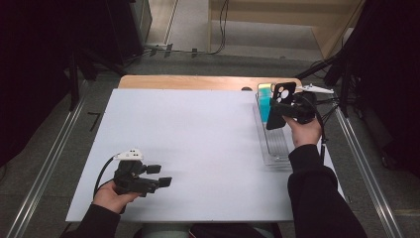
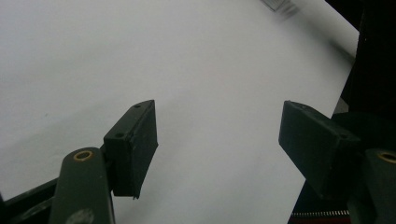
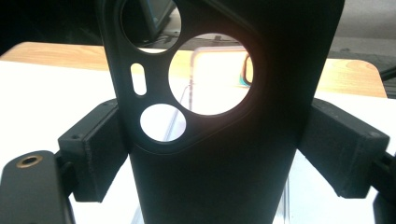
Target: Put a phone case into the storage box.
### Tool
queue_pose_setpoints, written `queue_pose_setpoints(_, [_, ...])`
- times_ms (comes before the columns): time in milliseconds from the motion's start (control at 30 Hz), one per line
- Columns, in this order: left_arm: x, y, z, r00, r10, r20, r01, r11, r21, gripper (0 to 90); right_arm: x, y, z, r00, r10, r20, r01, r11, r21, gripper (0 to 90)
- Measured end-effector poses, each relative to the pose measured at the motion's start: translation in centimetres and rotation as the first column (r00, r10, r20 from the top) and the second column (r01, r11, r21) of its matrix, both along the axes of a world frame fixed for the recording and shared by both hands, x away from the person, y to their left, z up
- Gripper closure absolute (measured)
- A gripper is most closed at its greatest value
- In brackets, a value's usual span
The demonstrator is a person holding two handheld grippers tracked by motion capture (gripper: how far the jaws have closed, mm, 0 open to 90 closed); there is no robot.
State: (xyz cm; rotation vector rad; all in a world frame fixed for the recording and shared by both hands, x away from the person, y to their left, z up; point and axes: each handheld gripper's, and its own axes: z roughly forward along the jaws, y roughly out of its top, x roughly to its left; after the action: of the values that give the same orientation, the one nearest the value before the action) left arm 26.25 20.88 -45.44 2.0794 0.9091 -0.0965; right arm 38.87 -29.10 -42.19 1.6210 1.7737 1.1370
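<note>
A black phone case with round camera cut-outs stands upright in my right gripper, above a clear plastic rack at the table's right side. In the right gripper view the black phone case sits between both pads, which press on its sides; my right gripper is shut on it. A teal case stands in the rack's far end. My left gripper rests low near the table's front left, jaws apart. In the left gripper view my left gripper has only white table between its pads.
A white sheet covers the table, with a bare wooden strip along the far edge. Metal rails run along both sides on the floor. Cables and dark stands lie beyond the far right corner.
</note>
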Motion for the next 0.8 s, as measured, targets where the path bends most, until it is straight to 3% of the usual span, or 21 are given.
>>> queue_pose_setpoints(133, [-0.1, -0.2, 0.0, 1.0, -0.005, 0.006, 0.005, 1.0, 0.008, 28.4, 1.3, 0.3, -0.9, 1.0, -0.006, 0.0, 0.006, 0.999, -0.033, 11.4])
queue_pose_setpoints(367, [-0.1, -0.4, 0.0, 0.9999, -0.013, 0.01, 0.013, 0.9998, 0.015, 28.5, 3.6, 0.6, -1.5, 0.9987, -0.028, -0.042, 0.025, 0.998, -0.064, 11.4])
queue_pose_setpoints(467, [0.0, -0.3, 0.0, 0.9999, -0.012, 0.008, 0.012, 0.9998, 0.014, 28.4, 4.3, 0.7, -1.7, 0.9982, -0.028, -0.052, 0.026, 0.999, -0.047, 11.4])
queue_pose_setpoints(700, [0.2, -0.3, 0.0, 0.9999, -0.016, -0.001, 0.016, 0.9999, -0.001, 28.5, 6.0, 1.5, -2.1, 0.9972, -0.047, -0.058, 0.043, 0.996, -0.073, 11.4])
queue_pose_setpoints(800, [0.3, -0.3, 0.0, 0.9999, -0.01, -0.004, 0.01, 0.9999, -0.012, 28.5, 6.7, 1.8, -2.3, 0.9969, -0.048, -0.062, 0.044, 0.998, -0.052, 11.4])
